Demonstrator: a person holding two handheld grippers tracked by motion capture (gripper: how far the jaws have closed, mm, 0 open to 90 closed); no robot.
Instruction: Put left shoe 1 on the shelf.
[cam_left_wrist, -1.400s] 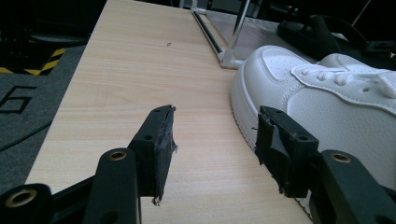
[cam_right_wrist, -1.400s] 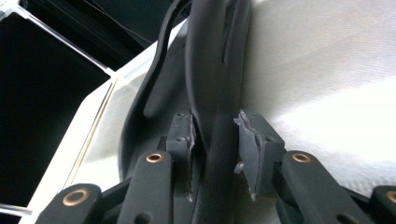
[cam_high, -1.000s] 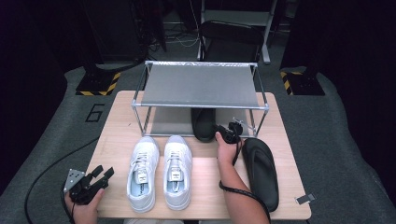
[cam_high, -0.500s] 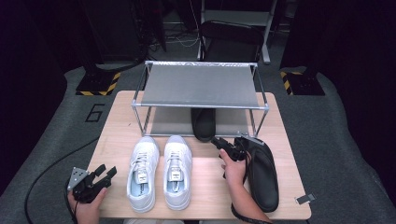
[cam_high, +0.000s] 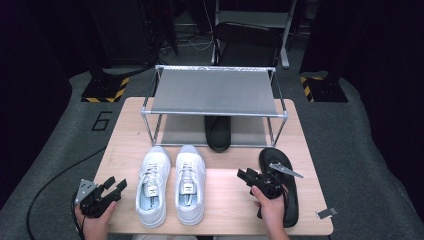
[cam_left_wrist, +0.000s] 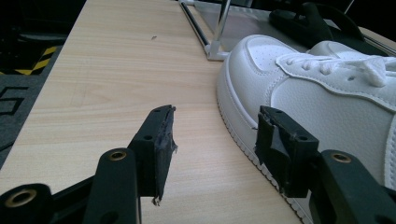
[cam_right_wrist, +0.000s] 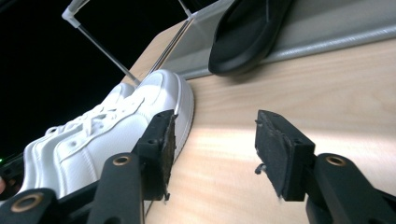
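Note:
Two white sneakers (cam_high: 152, 186) (cam_high: 190, 182) stand side by side on the wooden table (cam_high: 225, 200). One black flip-flop (cam_high: 218, 132) lies on the lower shelf of the metal rack (cam_high: 215, 91). A second flip-flop (cam_high: 287, 197) lies on the table at the right. My right gripper (cam_high: 245, 176) hovers just left of that second flip-flop, pointing toward the sneakers. Its jaws have just been opening, and nothing is between them (cam_right_wrist: 215, 135). My left gripper (cam_high: 116, 182) rests open near the front left corner, beside the left sneaker (cam_left_wrist: 327, 93).
The rack's front legs (cam_high: 277, 131) stand just behind the sneakers. Bare wood lies between the right sneaker and the right flip-flop, and left of the sneakers (cam_left_wrist: 116, 70). A cable (cam_high: 45, 187) trails off the table's left side.
My right gripper has drawn back from the rack's lower shelf toward the near edge, and its jaws stand wider. The flip-flop stays on the shelf. The left gripper has not moved.

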